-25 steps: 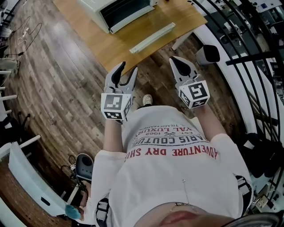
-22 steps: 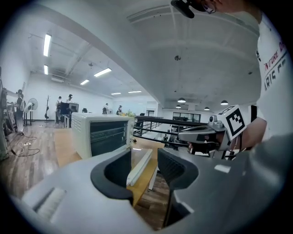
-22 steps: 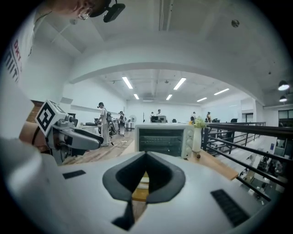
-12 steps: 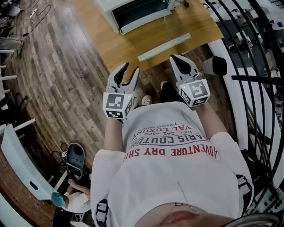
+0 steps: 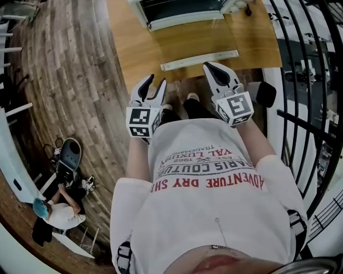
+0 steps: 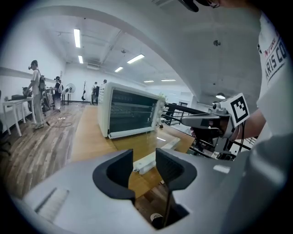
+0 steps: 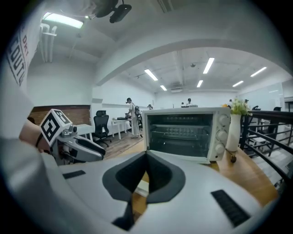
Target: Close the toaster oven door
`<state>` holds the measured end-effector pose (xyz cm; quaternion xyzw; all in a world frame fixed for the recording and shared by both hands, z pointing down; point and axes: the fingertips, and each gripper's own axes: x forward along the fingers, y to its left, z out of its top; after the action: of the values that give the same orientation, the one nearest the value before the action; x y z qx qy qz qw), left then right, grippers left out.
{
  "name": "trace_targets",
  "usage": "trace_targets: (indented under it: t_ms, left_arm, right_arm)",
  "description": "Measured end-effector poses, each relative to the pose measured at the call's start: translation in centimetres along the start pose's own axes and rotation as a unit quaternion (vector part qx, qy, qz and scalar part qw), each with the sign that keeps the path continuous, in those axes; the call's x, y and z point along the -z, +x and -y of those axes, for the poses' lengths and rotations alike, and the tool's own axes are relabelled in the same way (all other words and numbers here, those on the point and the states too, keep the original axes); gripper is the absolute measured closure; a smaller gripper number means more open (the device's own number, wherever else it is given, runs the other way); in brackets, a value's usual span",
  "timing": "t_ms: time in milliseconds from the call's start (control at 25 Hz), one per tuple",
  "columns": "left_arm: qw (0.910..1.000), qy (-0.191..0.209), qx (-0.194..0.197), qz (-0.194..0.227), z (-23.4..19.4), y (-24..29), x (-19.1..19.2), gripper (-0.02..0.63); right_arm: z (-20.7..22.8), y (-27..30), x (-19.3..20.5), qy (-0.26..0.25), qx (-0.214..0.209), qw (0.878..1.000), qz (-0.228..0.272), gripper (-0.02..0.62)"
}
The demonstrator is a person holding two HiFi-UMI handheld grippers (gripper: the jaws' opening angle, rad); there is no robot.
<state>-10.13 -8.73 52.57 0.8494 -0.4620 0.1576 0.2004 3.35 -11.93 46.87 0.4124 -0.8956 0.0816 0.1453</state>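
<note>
The left gripper (image 5: 155, 83) has its jaws apart; they have just been closing a little, and nothing is between them. Ahead of them and not touched, a long white bar (image 5: 201, 60) lies on the wooden table (image 5: 134, 53). Beyond the bar, well apart from both pairs of jaws, stands the toaster oven (image 5: 177, 10), its glass front turned towards them. The right gripper (image 5: 211, 67) has its jaws together at the tips, holding nothing, pointed at the oven.
</note>
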Motion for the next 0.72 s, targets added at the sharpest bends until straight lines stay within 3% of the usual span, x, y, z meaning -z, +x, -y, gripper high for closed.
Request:
trace_targets:
  t_ms: [400, 560, 720]
  left_arm:
    - [0.9917, -0.072, -0.099, -0.04, 0.4, 5.7, 7.5, 0.442]
    - [0.9867, -0.104, -0.122, -0.027, 0.0, 7.3, 8.5, 0.44]
    - [0.9846, -0.105, -0.138, -0.027, -0.6, 8.4, 9.0, 0.442]
  right_arm:
    - [2.4, 1.7, 5.1, -0.012, -0.084, 0.996, -0.029, 0.607]
    - [2.6, 2.3, 6.3, -0.011, -0.1, 0.994, -0.035, 0.607]
    - [2.5, 2.4, 7.4, -0.011, -0.109, 0.993, -0.038, 0.607]
